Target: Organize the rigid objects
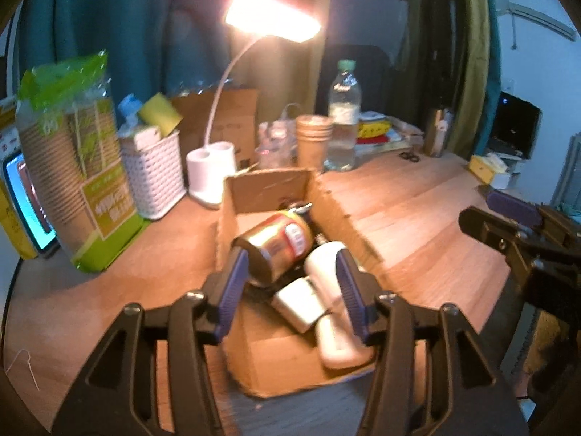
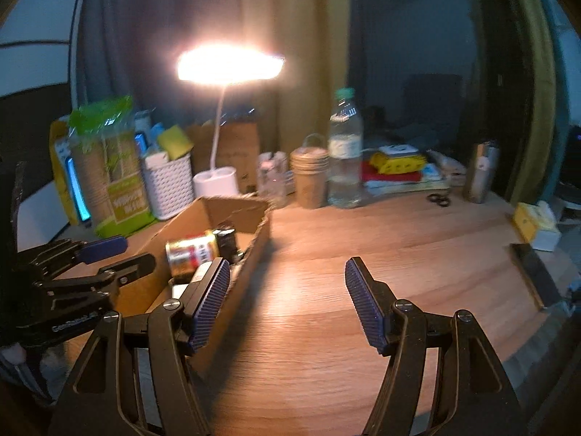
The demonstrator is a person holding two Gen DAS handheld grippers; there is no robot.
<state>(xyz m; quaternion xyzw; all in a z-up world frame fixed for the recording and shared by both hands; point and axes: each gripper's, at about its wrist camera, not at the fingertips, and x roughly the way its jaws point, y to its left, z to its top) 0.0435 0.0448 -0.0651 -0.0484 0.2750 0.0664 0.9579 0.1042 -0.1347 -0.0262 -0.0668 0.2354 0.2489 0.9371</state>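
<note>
Wooden table [image 2: 326,290], glowing desk lamp [image 2: 228,63], curtains [image 1: 109,18]

- The box [image 1: 254,359] sits on the bench [image 1: 417,225], with a can [image 1: 276,243] lying in it.
- At the box's 12 o'clock stands the lamp [image 1: 210,174].
- At 10 o'clock is the basket [image 1: 154,174].
- At 1 o'clock are the cups [image 1: 313,138], with the bottle [image 1: 343,116] just to their right.

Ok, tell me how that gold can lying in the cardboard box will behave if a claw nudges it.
The gold can lies on its side, so it would likely roll. It rests on the white items, so it may slide off them. It looks like rigid metal, probably slick to pinch.
</note>
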